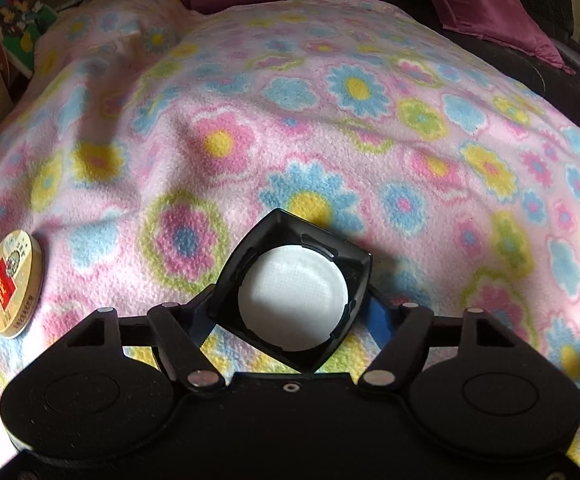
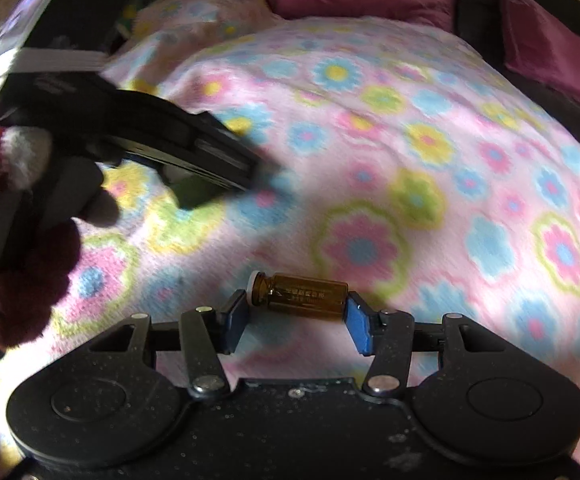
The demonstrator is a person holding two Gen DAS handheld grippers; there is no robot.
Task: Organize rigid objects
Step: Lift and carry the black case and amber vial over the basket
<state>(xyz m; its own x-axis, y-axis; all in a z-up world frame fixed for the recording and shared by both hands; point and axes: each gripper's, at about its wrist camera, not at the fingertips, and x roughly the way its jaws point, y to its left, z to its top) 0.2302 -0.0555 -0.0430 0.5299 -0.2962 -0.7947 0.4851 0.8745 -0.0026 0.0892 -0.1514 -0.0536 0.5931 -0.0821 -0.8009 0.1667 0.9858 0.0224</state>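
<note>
Both tools fill the bottom of their own views. Left tool (image 1: 290, 300) has its jaws on either side of a black square case (image 1: 290, 292) turned corner-up, pinching it by two opposite corners; the case hides most of both blue pads, so only a sliver of the right pad shows. A white round pad (image 1: 293, 298) sits inside the case. Right tool (image 2: 297, 312) is pressed onto an amber glass vial (image 2: 301, 294) lying crosswise, one blue pad on its white cap end and one on its base; the print on the vial is too small to read.

Under everything lies a pink flowered fleece blanket (image 1: 329, 120), blurred in the right wrist view. Maroon cushions (image 1: 489, 4) against a dark sofa back are cut off at the top edge. In the right wrist view the left tool appears smeared at upper left, with a hand (image 2: 34, 276) in deep shadow below it. A round tin (image 1: 10, 284) rests on the blanket at the left edge, tilted, its label illegible.
</note>
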